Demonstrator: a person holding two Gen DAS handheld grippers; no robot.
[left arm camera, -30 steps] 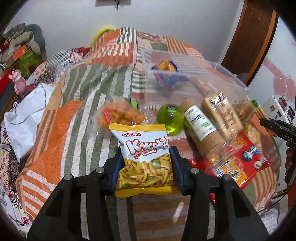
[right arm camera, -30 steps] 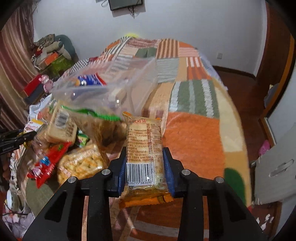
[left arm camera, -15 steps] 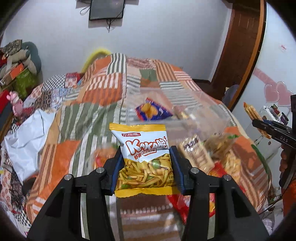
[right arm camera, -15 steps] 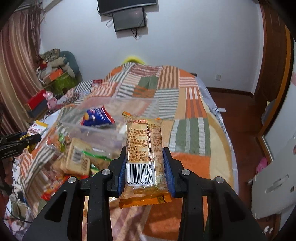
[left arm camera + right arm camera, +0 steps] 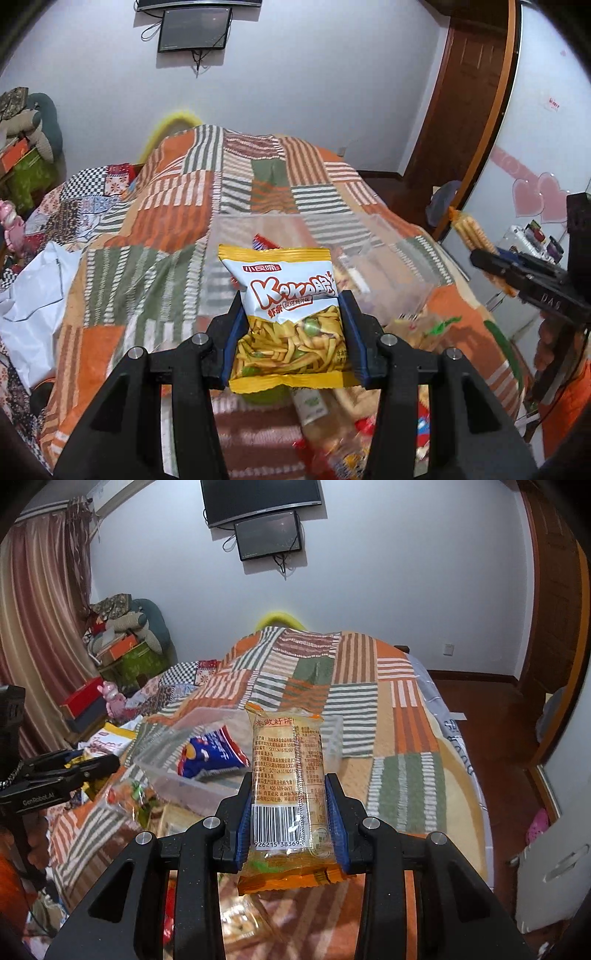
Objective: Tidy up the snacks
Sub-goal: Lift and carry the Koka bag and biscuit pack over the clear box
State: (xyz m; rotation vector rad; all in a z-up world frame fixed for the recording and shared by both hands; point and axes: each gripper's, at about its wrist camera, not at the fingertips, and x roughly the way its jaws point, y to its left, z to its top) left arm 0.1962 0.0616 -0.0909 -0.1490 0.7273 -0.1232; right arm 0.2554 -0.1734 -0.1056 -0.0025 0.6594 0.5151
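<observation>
We have a snack in each hand and both packets are up in the air over the bed point(image 5: 173, 236), so the step in hand looks like carrying them to the clear plastic bin point(image 5: 388, 240) and letting them go inside.

On the left, our left gripper point(image 5: 291, 332) is clamped on the yellow-and-white chip bag point(image 5: 284, 295), pads pressing its lower half, the puffy top standing free above the fingers. The bag is soft and air-filled, so we should keep this pressure, squeeze no harder, and avoid quick swings that could let it slip.

Ahead of it, the bin sits on the striped quilt with a blue snack bag point(image 5: 210, 755) already in it. Loose packets point(image 5: 332, 435) lie heaped on the bed just in front of the bin, below our fingers. We want to clear the near wall before lowering, because the wall is transparent and easy to misjudge.

On the right, our right gripper point(image 5: 290, 812) is closed tight on the narrow orange biscuit packet point(image 5: 286, 775), held upright with the barcode facing us. It sits level with the bin's right end. We judge it best to bring one hand in at a time so the grippers do not crowd each other, then spread the fingers only once each packet is low inside the bin.
</observation>
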